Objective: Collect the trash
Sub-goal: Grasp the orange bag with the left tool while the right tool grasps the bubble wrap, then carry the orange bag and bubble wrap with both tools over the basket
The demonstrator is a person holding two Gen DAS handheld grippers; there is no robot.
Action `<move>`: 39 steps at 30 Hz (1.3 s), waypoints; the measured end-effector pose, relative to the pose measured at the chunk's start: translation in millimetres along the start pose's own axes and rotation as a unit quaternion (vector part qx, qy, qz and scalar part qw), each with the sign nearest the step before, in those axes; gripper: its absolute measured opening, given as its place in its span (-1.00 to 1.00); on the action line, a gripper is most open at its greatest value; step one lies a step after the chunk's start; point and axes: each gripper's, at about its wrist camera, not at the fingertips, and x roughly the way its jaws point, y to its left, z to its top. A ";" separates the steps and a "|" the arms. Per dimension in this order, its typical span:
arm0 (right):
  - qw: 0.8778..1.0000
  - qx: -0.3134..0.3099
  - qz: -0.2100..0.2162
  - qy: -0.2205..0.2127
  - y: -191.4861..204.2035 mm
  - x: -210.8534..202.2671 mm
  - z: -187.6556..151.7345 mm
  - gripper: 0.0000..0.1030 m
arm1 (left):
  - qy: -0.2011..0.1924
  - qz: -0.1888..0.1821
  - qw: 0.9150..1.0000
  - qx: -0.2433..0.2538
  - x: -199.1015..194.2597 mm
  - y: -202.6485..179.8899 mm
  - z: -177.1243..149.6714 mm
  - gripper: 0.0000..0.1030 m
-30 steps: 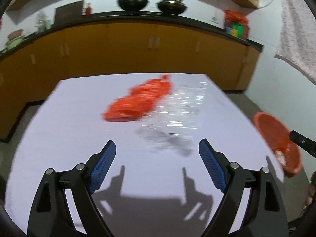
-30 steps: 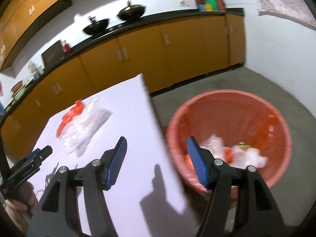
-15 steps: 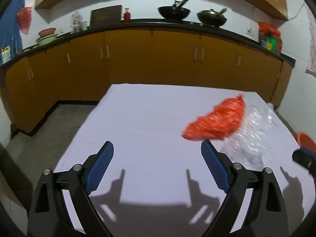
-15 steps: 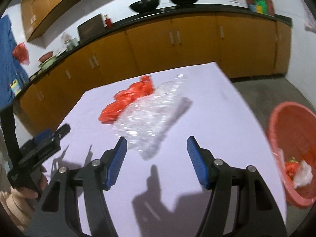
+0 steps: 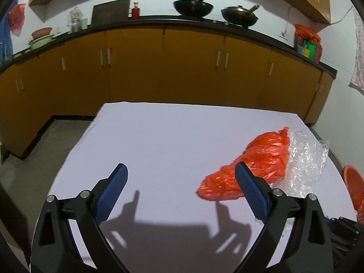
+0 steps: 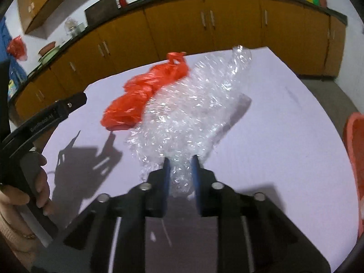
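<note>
bubble wrap [image 6: 188,113] going into our right gripper [image 6: 180,173], next piece of trash in hand.

on the white table [image 5: 159,141] the clear wrap lies beside, and partly against, the red plastic bag [image 6: 145,91]; our right jaws are closing with the wrap's near edge bunched between the blue pads, which look pressed on it. our left gripper [image 5: 182,195] hangs over bare table, jaws opening wide, nothing between them, the red bag just off its right pad. next, we judge, the right must lift the light, springy wrap clear and carry it to the red basket [image 6: 355,159] off the table's right edge, while the left shifts over the bag.
</note>
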 end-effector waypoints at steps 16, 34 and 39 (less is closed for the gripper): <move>0.997 0.043 -0.043 -0.045 -78.0 -58.1 -23.9 -0.74 | 0.029 -0.051 0.994 0.094 31.6 -81.8 1.5 0.97; 0.996 0.041 -0.040 -0.068 -91.4 -102.0 -37.6 -0.75 | 0.065 -0.071 0.991 0.095 18.5 -103.6 -6.0 -0.39; 0.994 0.034 -0.049 -0.087 -93.5 -128.5 -42.6 -0.76 | 0.043 -0.094 0.990 0.100 -20.7 -119.7 -10.4 -0.39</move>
